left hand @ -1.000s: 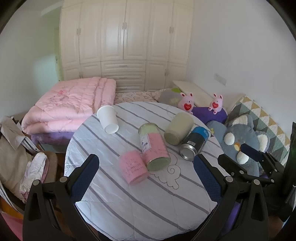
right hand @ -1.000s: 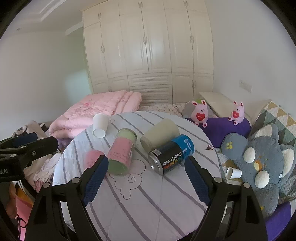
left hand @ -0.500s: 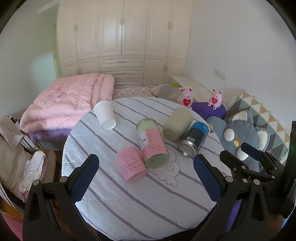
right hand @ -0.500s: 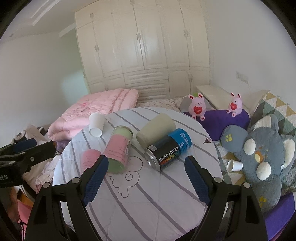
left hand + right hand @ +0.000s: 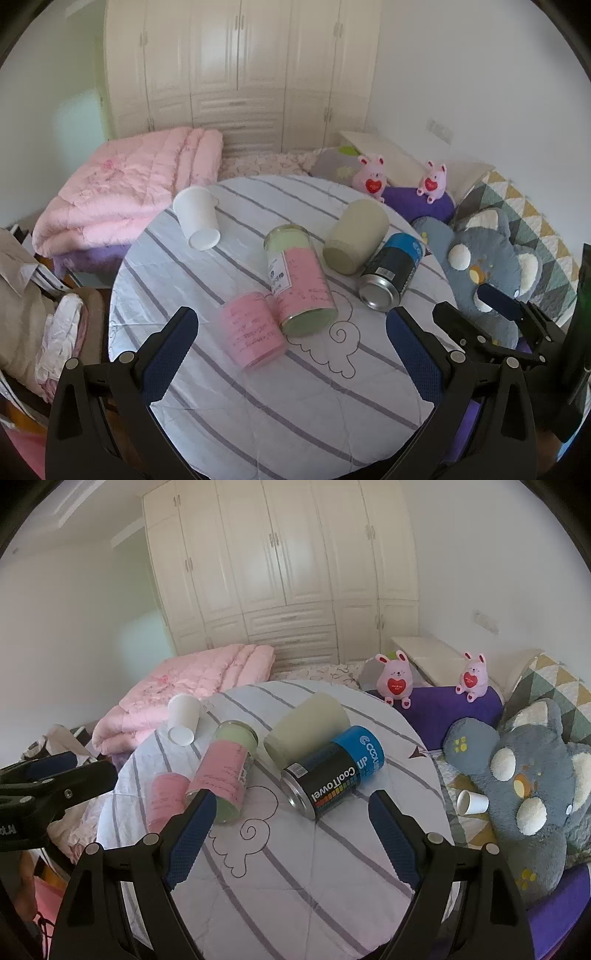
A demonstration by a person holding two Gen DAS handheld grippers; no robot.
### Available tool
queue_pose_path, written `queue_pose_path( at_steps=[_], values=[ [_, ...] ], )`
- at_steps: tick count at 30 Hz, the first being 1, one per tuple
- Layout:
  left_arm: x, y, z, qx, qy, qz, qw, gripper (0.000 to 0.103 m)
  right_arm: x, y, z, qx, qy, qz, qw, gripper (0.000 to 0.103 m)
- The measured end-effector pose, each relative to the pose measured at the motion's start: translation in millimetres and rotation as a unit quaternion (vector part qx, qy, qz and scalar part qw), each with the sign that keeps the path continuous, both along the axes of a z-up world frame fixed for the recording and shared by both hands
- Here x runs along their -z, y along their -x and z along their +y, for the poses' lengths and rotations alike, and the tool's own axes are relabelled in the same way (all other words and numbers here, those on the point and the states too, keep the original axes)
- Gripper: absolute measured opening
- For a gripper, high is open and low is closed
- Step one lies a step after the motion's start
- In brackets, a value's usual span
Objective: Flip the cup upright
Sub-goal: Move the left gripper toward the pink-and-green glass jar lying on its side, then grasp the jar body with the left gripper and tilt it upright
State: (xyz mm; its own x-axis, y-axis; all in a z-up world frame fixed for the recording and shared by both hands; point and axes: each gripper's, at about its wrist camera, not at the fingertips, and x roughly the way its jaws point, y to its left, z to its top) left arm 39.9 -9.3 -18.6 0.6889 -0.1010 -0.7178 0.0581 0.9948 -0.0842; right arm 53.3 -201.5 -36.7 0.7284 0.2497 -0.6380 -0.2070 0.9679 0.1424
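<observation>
Since a second ago I am bringing both grippers in lower over the round table [image 5: 236, 413], so the cans are filling more of each view. From my left wrist, my left gripper [image 5: 291, 354] is hanging spread wide and empty above the near edge, while the white paper cup [image 5: 197, 218] is lying on its side at the far left of the striped cloth, well apart from the small pink can [image 5: 253, 339], which is touching the tall pink-and-green can [image 5: 300, 286]. From my right wrist, my right gripper [image 5: 291, 832] is likewise gaping empty, facing the black-and-blue CoolTowel can [image 5: 334, 771] that is lying against the beige cylinder [image 5: 306, 729], with the cup [image 5: 182, 720] lying far back on the left.
</observation>
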Motion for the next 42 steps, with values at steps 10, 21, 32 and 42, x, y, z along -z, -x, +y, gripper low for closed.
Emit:
queue_pose_path(
  at_steps=[10, 21, 32, 42],
  values=[
    [29, -69, -8, -0.003, -0.006, 0.082, 0.9966, 0.103, 9, -40, 2, 0.005, 0.028, 0.006, 1.000, 0.086],
    [89, -135, -18, -0.012, -0.016, 0.191, 0.9815, 0.103, 33, -79, -1, -0.012, 0.037, 0.037, 0.999, 0.086],
    [124, -158, -25, -0.010, -0.021, 0.250, 0.9680, 0.103, 42, -104, 1, -0.023, 0.031, 0.047, 0.998, 0.086],
    [112, -164, -33, 0.010, -0.022, 0.224, 0.9742, 0.075, 42, -107, 1, -0.020, 0.033, 0.052, 0.998, 0.086]
  ],
)
